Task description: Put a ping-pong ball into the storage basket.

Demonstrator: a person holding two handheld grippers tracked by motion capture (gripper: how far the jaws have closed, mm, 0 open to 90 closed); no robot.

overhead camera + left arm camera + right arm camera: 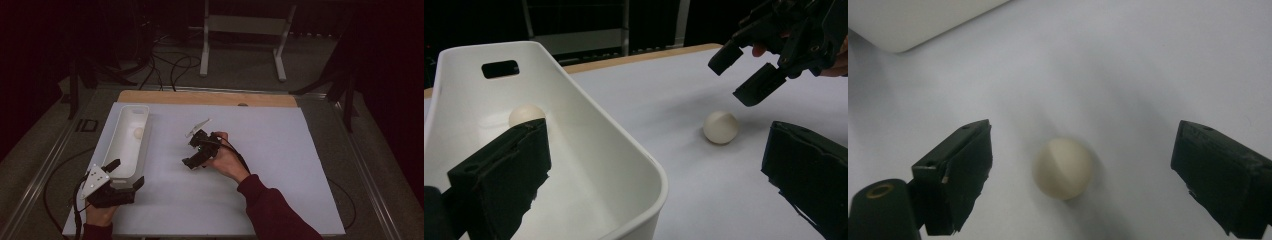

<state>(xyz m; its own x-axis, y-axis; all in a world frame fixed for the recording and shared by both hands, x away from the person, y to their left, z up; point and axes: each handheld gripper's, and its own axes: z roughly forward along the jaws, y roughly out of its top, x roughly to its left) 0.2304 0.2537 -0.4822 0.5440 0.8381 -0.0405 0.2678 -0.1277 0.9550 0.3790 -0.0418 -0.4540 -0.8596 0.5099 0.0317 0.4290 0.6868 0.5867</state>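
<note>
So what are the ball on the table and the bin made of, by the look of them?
The ball looks like hard, matte, cream plastic, maybe a ping-pong ball: a faint seam line crosses it and it has no gloss. The bin looks like moulded white plastic with a smooth, slightly glossy finish, thin rounded walls and a cut-out handle slot. Neither can be confirmed from sight alone.

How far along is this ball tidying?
About halfway, it seems. One ball already lies in the white bin. The second ball sits on the table, and the right gripper hangs over it with its jaws wide open on either side, not yet gripping. Left to do: close on it, lift it and drop it in the bin. The left gripper waits open at the bin's near end.
</note>
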